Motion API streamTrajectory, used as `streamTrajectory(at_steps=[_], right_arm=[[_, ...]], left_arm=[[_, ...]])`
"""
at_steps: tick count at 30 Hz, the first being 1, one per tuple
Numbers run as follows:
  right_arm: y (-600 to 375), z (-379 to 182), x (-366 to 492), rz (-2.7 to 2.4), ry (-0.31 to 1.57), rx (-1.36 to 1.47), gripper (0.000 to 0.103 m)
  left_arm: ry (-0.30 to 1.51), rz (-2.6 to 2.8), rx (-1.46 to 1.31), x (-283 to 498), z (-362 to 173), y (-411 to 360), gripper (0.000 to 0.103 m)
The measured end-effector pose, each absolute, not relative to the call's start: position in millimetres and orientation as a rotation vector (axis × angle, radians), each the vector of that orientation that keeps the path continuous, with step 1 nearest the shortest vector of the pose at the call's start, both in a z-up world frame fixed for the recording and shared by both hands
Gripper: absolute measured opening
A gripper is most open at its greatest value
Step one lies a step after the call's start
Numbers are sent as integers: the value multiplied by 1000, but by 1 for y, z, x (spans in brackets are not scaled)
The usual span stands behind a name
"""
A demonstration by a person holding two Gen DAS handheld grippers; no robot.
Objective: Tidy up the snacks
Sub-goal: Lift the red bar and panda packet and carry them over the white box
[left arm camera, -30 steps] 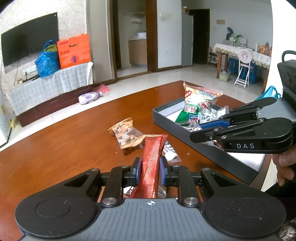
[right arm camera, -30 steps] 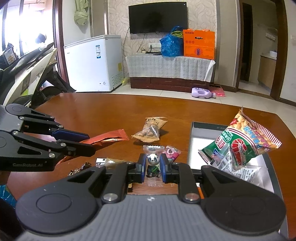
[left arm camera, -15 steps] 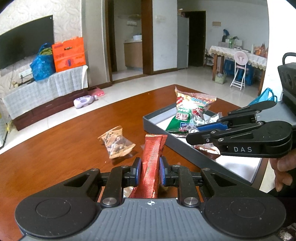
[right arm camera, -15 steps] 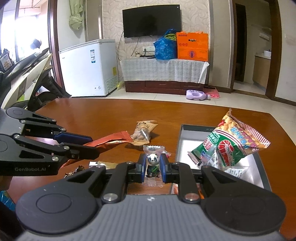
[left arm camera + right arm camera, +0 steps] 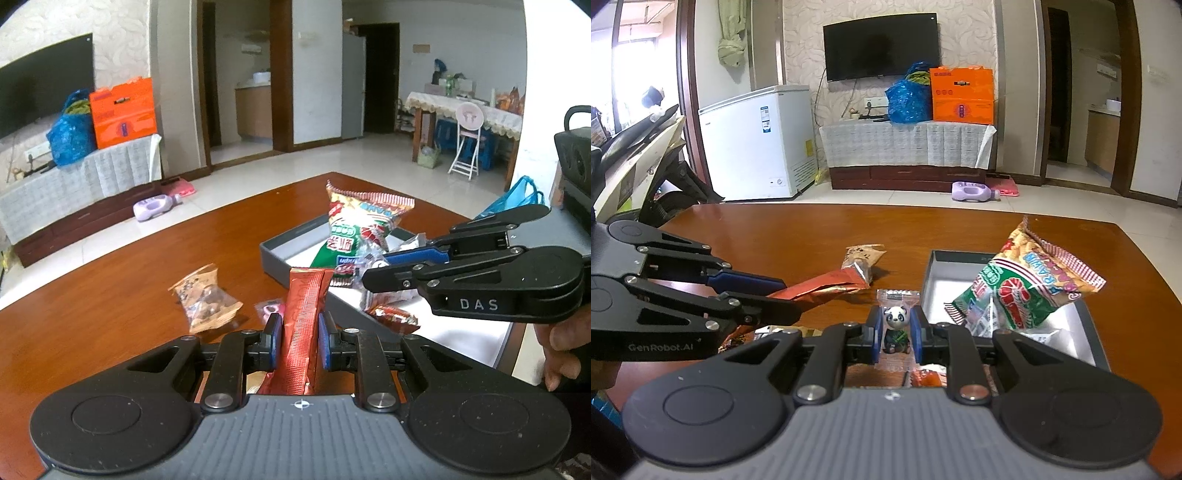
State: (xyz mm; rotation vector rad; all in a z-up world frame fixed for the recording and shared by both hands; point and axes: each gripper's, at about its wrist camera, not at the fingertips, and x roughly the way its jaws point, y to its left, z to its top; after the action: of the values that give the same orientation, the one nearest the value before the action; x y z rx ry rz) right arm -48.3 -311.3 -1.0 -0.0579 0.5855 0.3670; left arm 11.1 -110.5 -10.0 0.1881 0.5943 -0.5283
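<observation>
My left gripper [image 5: 298,341] is shut on a long red snack stick [image 5: 302,328], held above the wooden table [image 5: 110,295]; the stick also shows in the right wrist view [image 5: 827,286]. My right gripper [image 5: 894,338] is shut on a clear packet with a panda candy [image 5: 895,326]. It hangs over the near left edge of the grey tray [image 5: 932,273], which holds a large green and red prawn cracker bag [image 5: 1023,288] and small wrapped snacks. The tray [image 5: 284,258] and the bag [image 5: 354,229] also show in the left wrist view, with the right gripper [image 5: 373,271] beside them.
A brown nut packet [image 5: 203,299] and a small pink candy [image 5: 271,308] lie on the table left of the tray. More small wrappers [image 5: 768,332] lie under the left gripper. A freezer [image 5: 757,140] and a TV cabinet [image 5: 905,155] stand beyond the table.
Both grippers have risen and moved toward the tray with their snacks still held. The left gripper's stick now points at the tray's near corner.
</observation>
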Motion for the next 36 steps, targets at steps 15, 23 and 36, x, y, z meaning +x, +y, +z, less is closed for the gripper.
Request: streamTrajectory(at_steps=[15,23,36], right_arm=[[-335,-1,-51,316,582,-39,17],[-347,-2,-54,293,581,-36,17],[-367,-3,-56,247,588,-32,17]], left_arm=[[595,-574,192,18,-14,-142,22],[596,-597,195,23,-16,-159,22],[601,-638,207,28,-22,-188,22]])
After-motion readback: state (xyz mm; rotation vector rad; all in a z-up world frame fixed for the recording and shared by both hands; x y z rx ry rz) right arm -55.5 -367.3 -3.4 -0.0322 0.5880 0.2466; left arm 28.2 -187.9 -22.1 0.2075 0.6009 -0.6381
